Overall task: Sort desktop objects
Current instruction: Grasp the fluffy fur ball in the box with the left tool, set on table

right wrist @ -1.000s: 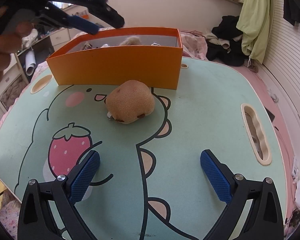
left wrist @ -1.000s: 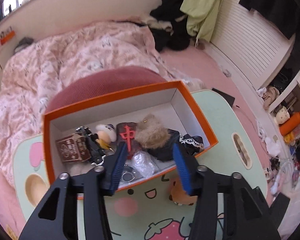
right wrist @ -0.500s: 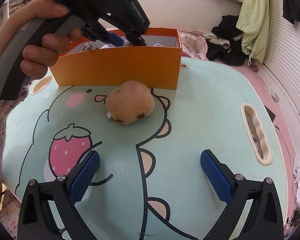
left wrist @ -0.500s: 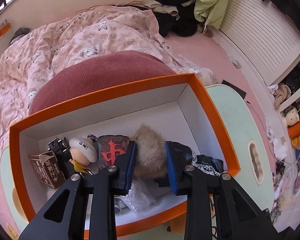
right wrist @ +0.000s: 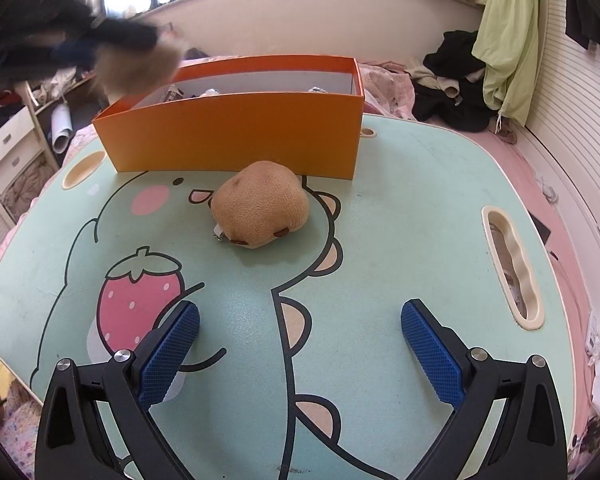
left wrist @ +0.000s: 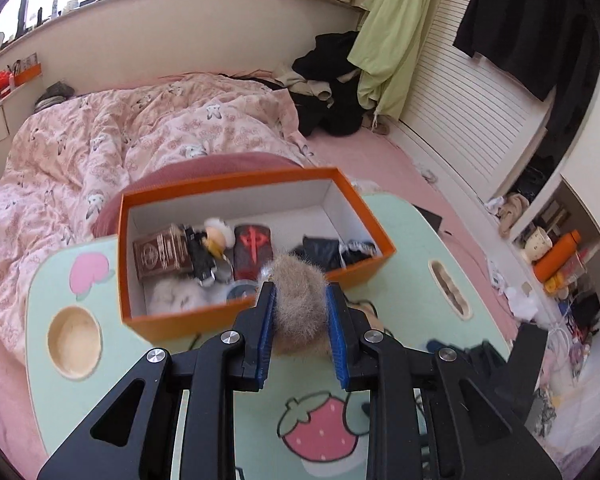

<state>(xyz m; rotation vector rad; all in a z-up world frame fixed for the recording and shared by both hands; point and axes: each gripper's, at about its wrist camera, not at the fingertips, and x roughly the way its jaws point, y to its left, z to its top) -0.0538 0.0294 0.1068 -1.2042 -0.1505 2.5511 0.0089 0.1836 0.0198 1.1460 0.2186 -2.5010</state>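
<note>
My left gripper (left wrist: 300, 312) is shut on a tan furry pom-pom (left wrist: 298, 300) and holds it in the air above the near wall of the orange box (left wrist: 180, 324). It shows blurred in the right wrist view (right wrist: 140, 64), up and left of the box (right wrist: 236, 136). The box holds a brown card box (left wrist: 162, 254), a red-marked tile (left wrist: 252, 246), a small figure (left wrist: 214, 236) and dark cloth (left wrist: 320, 250). A brown plush (right wrist: 260, 204) lies on the green table (right wrist: 400, 216) in front of the box. My right gripper (right wrist: 300, 344) is open and empty, low over the table's near side.
The table has a round cup recess (left wrist: 74, 336) at the left and a slotted handle (right wrist: 512, 272) at the right. A pink-covered bed (left wrist: 120, 136) lies beyond the box. Clothes (left wrist: 328, 92) and clutter sit on the floor to the right.
My left gripper closed on the pom-pom inside the box and lifted it up and back toward the near wall. The right gripper has stayed still.
</note>
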